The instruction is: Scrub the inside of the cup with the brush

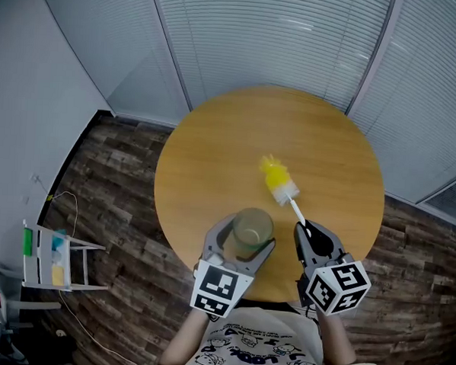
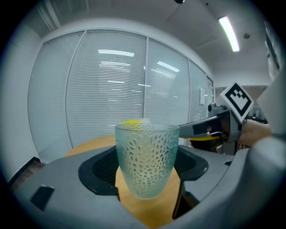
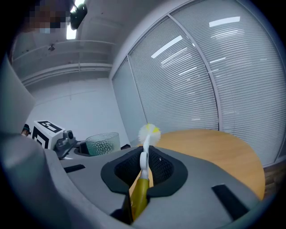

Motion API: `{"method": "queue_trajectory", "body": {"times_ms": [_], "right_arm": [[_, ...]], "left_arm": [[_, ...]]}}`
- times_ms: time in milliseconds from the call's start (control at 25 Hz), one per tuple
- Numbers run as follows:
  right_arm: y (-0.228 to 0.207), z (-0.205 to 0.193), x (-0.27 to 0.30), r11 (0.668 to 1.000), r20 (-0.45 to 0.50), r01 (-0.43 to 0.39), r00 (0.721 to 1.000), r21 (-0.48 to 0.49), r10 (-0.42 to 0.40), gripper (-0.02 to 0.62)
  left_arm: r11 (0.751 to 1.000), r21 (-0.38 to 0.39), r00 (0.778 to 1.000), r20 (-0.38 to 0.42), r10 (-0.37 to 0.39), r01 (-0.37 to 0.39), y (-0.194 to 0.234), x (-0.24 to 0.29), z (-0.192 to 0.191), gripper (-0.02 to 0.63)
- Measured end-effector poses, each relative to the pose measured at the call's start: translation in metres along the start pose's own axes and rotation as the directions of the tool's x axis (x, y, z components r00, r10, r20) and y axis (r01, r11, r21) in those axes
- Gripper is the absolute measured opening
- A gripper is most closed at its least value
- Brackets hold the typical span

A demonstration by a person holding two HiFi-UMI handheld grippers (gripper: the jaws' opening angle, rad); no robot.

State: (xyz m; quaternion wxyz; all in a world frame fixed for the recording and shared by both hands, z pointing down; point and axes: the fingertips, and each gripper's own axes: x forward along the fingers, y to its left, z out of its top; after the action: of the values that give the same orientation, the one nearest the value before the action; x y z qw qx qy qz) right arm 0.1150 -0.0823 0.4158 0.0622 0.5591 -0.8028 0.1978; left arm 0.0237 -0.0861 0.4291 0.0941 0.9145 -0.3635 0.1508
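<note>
The left gripper (image 2: 147, 174) has its jaws spread wide, with the dark pads (image 2: 100, 172) pressed to opposite sides of the cup (image 2: 146, 154), so it is gripping the cup upright around the lower half of its wall. The right gripper (image 3: 144, 172) has its jaws nearly together, clamped on the yellow handle of the brush (image 3: 143, 161), whose white shaft runs forward to a white-and-yellow bristle head (image 3: 149, 133) well clear of the pads. In the head view the cup sits over the near edge of the round wooden table (image 1: 214, 154), and the brush points away over the tabletop just to its right, not yet in the cup. The cup looks like thin, frosted, dimpled plastic or glass: probably light, stiff and somewhat slick, so a firm hold low on the wall seems wise against twisting during scrubbing. The brush looks light, with a slim shaft that may flex, so holding the thicker handle suits it.
</note>
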Motion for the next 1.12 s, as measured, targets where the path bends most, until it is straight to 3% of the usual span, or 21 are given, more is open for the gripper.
{"method": "queue_trajectory", "body": {"times_ms": [1120], "right_arm": [[-0.014, 0.007, 0.01, 0.999, 0.037, 0.053, 0.998, 0.002, -0.053, 0.046]], "left_arm": [[1.0, -0.013, 1.0, 0.017, 0.0, 0.0, 0.004, 0.017, 0.008, 0.377]]}}
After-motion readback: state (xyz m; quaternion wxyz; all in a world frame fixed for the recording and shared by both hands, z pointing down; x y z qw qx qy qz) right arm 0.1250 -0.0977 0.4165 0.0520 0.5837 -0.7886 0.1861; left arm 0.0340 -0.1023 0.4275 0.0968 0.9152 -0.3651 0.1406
